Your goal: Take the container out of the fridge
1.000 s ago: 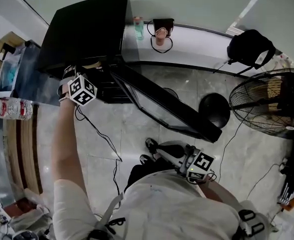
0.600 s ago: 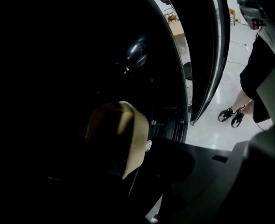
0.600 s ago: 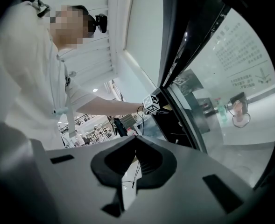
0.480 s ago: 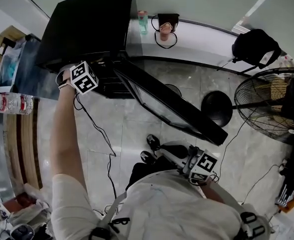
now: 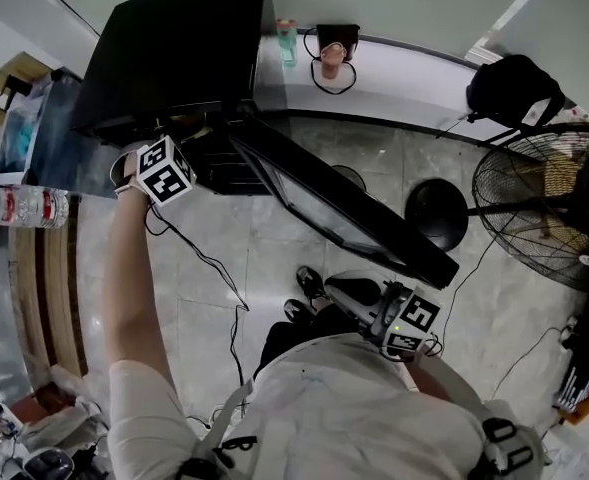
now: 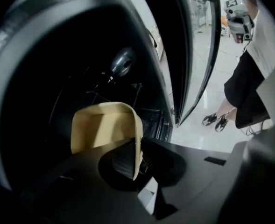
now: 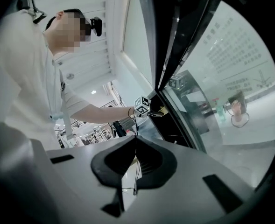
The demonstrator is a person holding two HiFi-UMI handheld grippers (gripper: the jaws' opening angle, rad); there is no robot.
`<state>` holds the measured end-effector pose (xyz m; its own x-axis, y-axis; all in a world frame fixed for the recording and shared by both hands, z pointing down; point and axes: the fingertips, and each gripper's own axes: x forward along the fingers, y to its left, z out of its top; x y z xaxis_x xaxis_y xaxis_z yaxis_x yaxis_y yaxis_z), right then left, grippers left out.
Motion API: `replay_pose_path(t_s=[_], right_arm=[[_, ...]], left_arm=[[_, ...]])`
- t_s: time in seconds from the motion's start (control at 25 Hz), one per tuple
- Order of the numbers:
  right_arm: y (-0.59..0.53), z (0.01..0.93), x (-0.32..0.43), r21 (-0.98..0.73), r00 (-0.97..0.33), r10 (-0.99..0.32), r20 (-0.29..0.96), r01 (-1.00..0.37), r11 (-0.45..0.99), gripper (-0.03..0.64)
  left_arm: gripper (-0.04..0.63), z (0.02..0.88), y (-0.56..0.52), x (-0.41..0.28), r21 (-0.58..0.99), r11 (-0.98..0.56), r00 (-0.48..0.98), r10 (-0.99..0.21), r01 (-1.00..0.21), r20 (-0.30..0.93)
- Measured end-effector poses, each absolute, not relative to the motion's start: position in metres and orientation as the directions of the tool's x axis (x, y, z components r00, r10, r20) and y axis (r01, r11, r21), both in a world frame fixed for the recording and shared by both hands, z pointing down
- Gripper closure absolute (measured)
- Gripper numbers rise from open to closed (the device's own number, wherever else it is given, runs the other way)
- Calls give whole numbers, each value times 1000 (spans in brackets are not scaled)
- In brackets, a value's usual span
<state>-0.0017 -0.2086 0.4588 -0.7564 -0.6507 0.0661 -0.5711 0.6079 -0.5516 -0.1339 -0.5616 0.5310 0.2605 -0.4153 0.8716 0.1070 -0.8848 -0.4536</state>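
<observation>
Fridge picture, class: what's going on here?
A person holds the left gripper inside the open fridge, and its fingers are closing on the wall of a beige container there. The container is not yet out. The right gripper hangs low near the open door, fingers together with nothing between them.

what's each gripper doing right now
Left tongs: closing on the beige container, its wall pinched between them.
Right tongs: shut, holding nothing.
</observation>
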Motion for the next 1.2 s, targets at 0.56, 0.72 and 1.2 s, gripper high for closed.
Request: replay_pose_path(t_s=[0.56,0.72,1.2], right_arm=[[-221,429,-43,-483,-858,-513,7,-453,750,603],[-209,426,-79,-444,-888,-460,-7,-410,797,603],[-191,412,-101,-358,-928,-372,22,-354,864,603]], left_arm=[[566,517,-394,-162,-431,-902,404,-409,-40,818],[566,515,-363,-208,-432,-893,380,-445,-123,811],[566,494,-335,-232,-423,-867,412,-498,-264,763]])
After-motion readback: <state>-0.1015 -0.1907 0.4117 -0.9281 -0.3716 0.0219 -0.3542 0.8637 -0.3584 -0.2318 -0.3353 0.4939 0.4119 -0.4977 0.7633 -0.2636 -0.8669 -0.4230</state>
